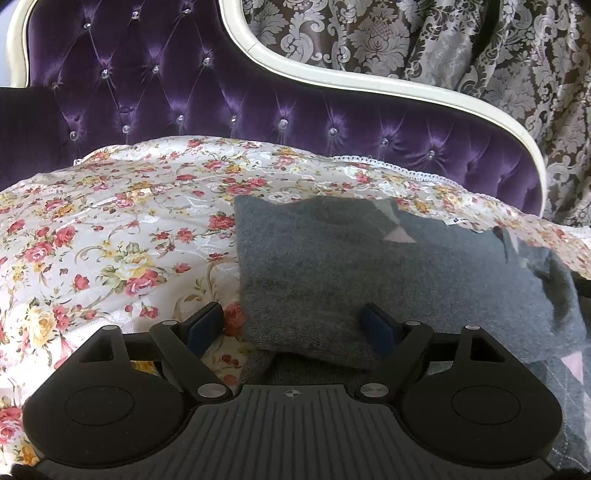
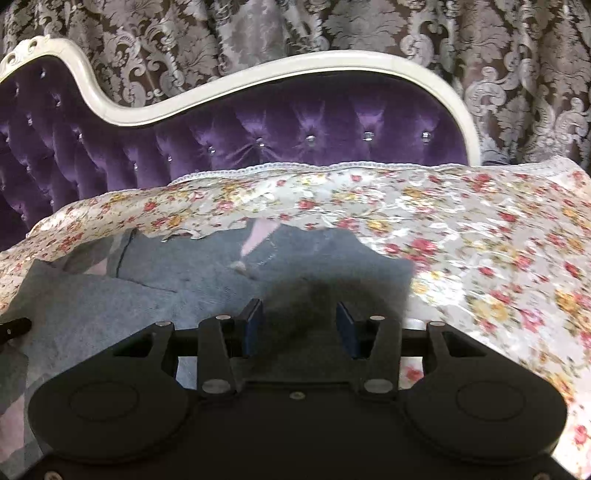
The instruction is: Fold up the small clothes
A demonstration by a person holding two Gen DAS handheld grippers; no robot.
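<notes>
A small grey knitted garment [image 1: 369, 266] with pale pink diamond marks lies folded over on a floral sheet [image 1: 110, 229]. My left gripper [image 1: 295, 326] is open, its blue pads either side of the garment's near left corner, which lies between them. In the right wrist view the same garment [image 2: 177, 291] spreads left and centre. My right gripper [image 2: 300, 326] is open, with the garment's right edge between its fingers. A tip of the left gripper shows at the left edge [image 2: 16, 326].
The floral sheet [image 2: 480, 258] covers a seat with a purple tufted back [image 1: 221, 99] and a white curved frame [image 1: 369, 79]. Patterned damask curtains [image 2: 295, 26] hang behind. The sheet's lace edge [image 2: 295, 168] runs along the seat back.
</notes>
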